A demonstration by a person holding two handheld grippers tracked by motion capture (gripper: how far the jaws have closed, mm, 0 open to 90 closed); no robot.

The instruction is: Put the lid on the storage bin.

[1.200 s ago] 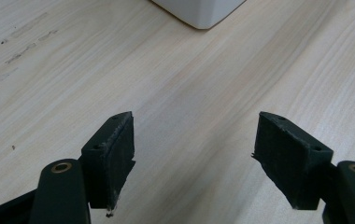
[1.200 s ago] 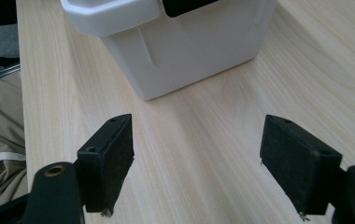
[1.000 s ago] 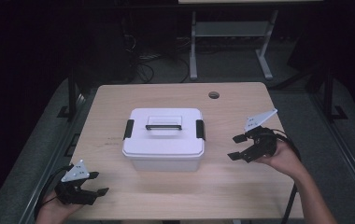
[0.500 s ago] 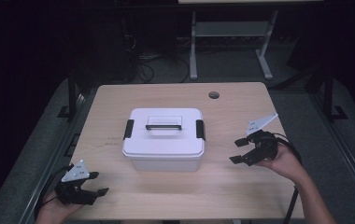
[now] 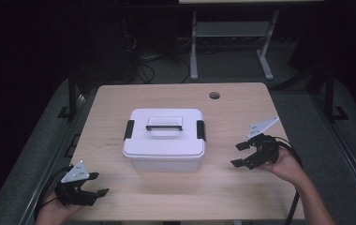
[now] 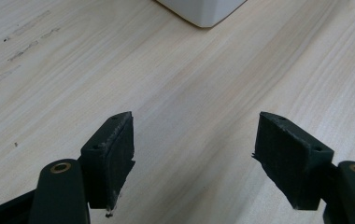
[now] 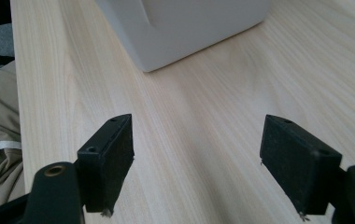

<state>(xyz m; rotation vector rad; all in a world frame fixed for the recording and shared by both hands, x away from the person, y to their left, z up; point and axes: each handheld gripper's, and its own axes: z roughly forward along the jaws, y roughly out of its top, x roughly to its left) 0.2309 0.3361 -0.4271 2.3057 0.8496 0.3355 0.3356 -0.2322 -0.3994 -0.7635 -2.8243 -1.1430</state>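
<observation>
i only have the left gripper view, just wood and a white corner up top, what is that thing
Observer: A white box with its lid on, mid-table.
Operator: any latches or a handle
Observer: A black latch on each end and a handle lying flat on the lid.
Operator: where is the right gripper
Observer: The right gripper is to the right of the box, jaws open and apart from it, with nothing between them.
</observation>
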